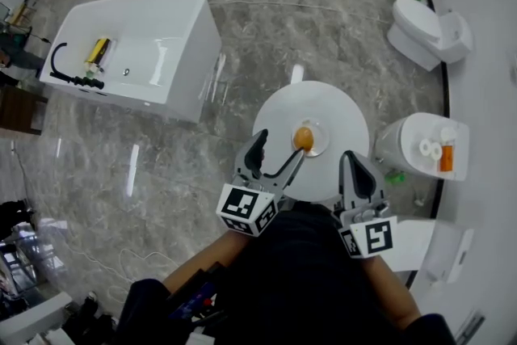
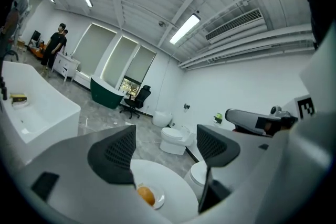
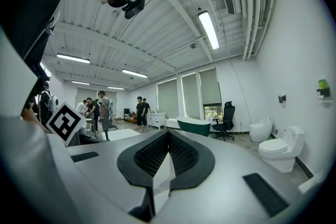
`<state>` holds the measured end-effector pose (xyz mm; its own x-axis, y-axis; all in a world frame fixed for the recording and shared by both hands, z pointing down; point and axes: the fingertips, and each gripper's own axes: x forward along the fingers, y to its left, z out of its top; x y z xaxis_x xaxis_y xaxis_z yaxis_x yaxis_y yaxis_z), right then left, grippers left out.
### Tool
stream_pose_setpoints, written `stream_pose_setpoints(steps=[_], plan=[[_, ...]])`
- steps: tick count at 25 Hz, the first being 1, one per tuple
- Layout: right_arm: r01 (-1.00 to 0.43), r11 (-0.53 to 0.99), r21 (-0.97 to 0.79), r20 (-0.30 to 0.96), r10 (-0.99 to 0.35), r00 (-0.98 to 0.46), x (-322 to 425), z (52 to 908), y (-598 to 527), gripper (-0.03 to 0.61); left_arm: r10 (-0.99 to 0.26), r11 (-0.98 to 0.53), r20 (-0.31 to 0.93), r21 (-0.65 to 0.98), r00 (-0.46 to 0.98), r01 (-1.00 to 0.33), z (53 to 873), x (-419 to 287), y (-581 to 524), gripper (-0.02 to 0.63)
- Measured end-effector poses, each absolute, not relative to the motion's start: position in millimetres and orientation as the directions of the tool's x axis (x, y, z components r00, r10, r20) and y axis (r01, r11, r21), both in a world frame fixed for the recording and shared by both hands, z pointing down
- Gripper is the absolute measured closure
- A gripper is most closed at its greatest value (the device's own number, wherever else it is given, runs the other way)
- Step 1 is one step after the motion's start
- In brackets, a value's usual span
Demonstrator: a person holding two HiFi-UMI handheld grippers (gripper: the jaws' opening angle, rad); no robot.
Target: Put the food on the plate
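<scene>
Two claws hang at the near edge of the round white bench. My left claw gapes wide and empty just beside the small white plate, where the round orange food already sits; a careless nudge could roll it off. My right claw is pressed together, empty.
</scene>
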<state>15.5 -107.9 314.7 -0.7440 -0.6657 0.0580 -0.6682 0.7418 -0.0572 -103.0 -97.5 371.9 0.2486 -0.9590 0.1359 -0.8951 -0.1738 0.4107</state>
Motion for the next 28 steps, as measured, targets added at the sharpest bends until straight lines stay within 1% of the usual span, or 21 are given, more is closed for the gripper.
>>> stream_pose_setpoints(steps=[3, 15, 17, 19, 21, 24, 26, 28], plan=[[-0.665, 0.744, -0.059, 0.047, -0.664, -0.747, 11, 310, -108, 0.572, -0.964, -0.193, 0.096, 0.396, 0.249, -0.898, 356, -102, -95, 0.264], [-0.633, 0.773, -0.046, 0.030, -0.632, -0.774, -10, 307, -93, 0.572, -0.972, -0.202, 0.045, 0.350, 0.232, -0.915, 327, -98, -72, 0.264], [-0.628, 0.777, -0.049, 0.030, -0.627, -0.778, -13, 307, -90, 0.572, -0.970, -0.222, 0.016, 0.352, 0.243, -0.909, 325, -97, -66, 0.265], [-0.623, 0.780, -0.050, 0.035, -0.622, -0.782, -15, 309, -86, 0.572, -0.967, -0.242, -0.006, 0.354, 0.256, -0.903, 323, -96, -60, 0.356], [-0.618, 0.784, -0.050, 0.038, -0.617, -0.786, -18, 310, -84, 0.572, -0.965, -0.248, -0.006, 0.346, 0.262, -0.905, 324, -97, -57, 0.384], [-0.612, 0.789, -0.051, 0.031, -0.611, -0.791, -23, 308, -82, 0.572, -0.967, -0.240, 0.011, 0.310, 0.256, -0.920, 325, -99, -53, 0.476], [-0.610, 0.791, -0.050, 0.028, -0.609, -0.793, -25, 306, -81, 0.572, -0.967, -0.239, 0.014, 0.294, 0.255, -0.925, 324, -100, -50, 0.549], [-0.605, 0.795, -0.048, 0.028, -0.605, -0.796, -28, 305, -79, 0.572, -0.967, -0.242, 0.008, 0.290, 0.255, -0.926, 323, -101, -48, 0.588]])
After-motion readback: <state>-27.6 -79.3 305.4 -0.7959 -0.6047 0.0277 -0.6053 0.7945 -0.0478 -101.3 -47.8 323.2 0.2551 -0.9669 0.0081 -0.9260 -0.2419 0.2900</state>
